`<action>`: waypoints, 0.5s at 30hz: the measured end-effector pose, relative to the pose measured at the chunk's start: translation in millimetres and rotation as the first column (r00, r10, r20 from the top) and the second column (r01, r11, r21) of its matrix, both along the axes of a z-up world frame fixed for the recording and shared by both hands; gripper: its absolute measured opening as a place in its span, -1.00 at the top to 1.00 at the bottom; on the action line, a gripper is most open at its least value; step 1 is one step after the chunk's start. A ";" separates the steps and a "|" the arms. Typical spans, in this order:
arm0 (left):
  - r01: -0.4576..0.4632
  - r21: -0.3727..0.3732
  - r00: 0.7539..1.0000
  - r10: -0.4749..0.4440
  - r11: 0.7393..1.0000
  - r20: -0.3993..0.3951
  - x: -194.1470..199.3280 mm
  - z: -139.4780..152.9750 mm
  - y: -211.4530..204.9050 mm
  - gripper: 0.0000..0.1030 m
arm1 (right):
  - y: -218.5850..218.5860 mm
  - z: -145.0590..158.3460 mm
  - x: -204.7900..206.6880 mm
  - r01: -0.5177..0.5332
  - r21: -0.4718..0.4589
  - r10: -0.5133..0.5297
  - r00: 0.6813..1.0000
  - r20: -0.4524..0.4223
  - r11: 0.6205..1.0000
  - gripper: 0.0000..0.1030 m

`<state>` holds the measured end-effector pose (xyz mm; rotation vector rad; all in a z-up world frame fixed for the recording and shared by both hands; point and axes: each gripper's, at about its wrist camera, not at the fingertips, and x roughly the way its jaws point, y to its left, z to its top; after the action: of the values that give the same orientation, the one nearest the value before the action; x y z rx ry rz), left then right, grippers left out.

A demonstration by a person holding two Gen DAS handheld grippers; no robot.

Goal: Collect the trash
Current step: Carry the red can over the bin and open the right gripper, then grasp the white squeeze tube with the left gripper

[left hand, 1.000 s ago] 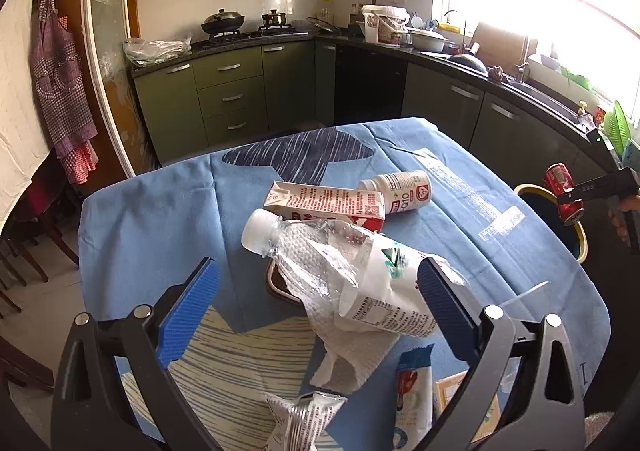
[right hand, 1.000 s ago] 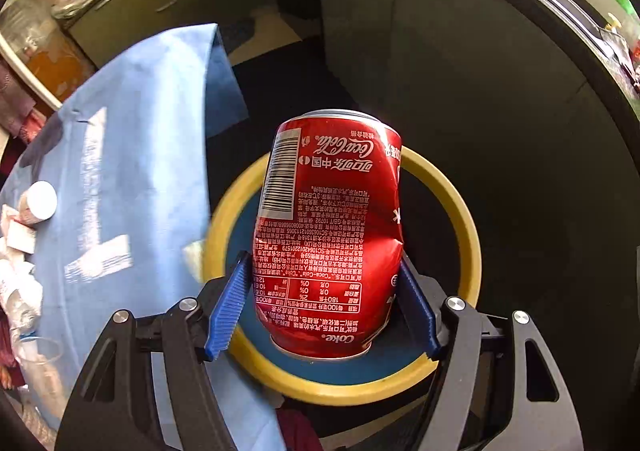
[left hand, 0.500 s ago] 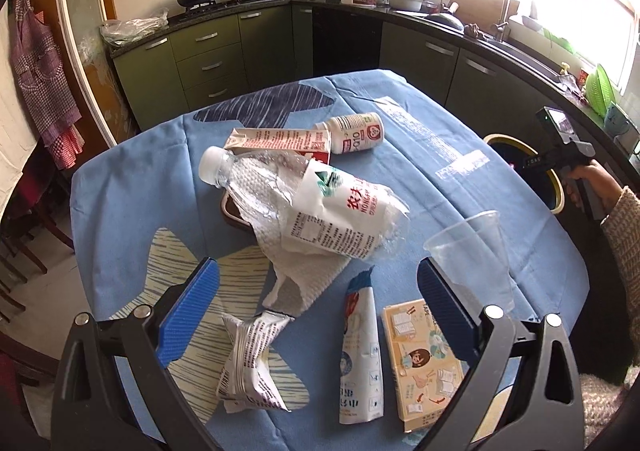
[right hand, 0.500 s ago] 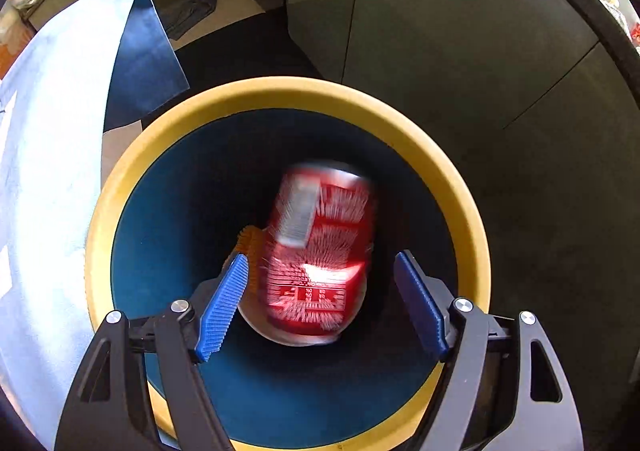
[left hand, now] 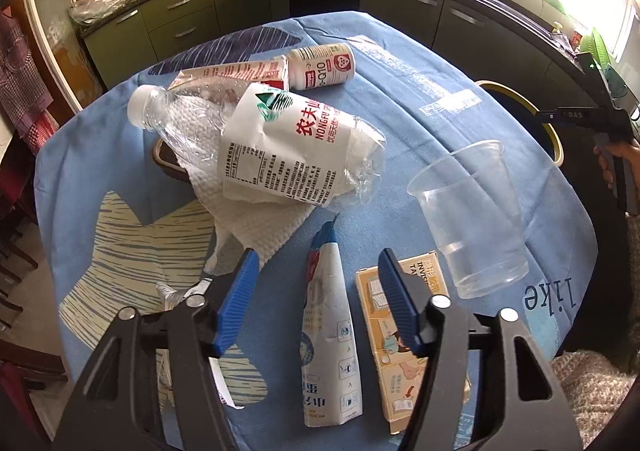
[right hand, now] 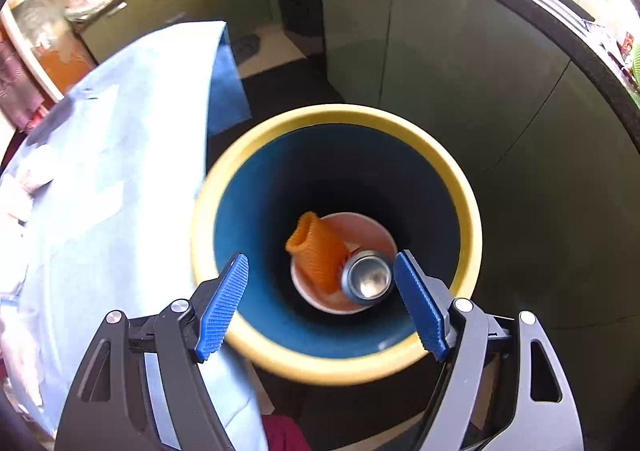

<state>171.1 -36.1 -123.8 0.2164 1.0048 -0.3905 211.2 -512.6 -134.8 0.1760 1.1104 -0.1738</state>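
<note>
In the left wrist view the left gripper [left hand: 316, 291], wide a second ago, is closing over the white pouch [left hand: 330, 335] at lower centre without yet pinching it, while in the right wrist view the right gripper [right hand: 320, 299] hangs wide and empty, its can [right hand: 366, 279] now dropped into the bin [right hand: 336, 365] at centre frame.

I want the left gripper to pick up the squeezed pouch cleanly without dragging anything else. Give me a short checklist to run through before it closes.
1. Pouch lies between the left gripper fingers: ok; the jaws are closing, pads not yet on it.
2. Neighbours clear: not ok; the yellow box lies right beside the pouch, under the right-hand finger.
3. Plastic cup out of the way: ok, upright off to the side.
4. Paper towel clear of the left-hand finger: cannot tell.
5. Right gripper empty: ok; the can lies in the bin.
</note>
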 end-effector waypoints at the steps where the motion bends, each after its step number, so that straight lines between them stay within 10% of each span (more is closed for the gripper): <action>1: 0.001 0.002 1.000 -0.001 1.000 -0.005 1.0 -1.7 -0.6 0.00 | 5.7 3.4 -5.8 -0.006 -0.001 0.006 1.000 0.010 1.000 -0.45; 8: 0.001 0.024 1.000 -0.001 1.000 -0.030 6.0 -9.2 -0.7 0.63 | 22.3 12.8 -15.9 -0.031 0.006 0.031 0.999 0.039 0.999 -0.45; 15: 0.002 0.033 1.000 -0.002 0.999 -0.025 2.9 -7.5 0.3 0.76 | 34.2 22.5 -33.4 -0.044 0.022 0.043 0.997 0.065 0.999 -0.45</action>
<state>174.0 -35.8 -131.3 0.2425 1.0358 -0.3796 177.8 -478.4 -112.3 0.1771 1.0513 -0.1155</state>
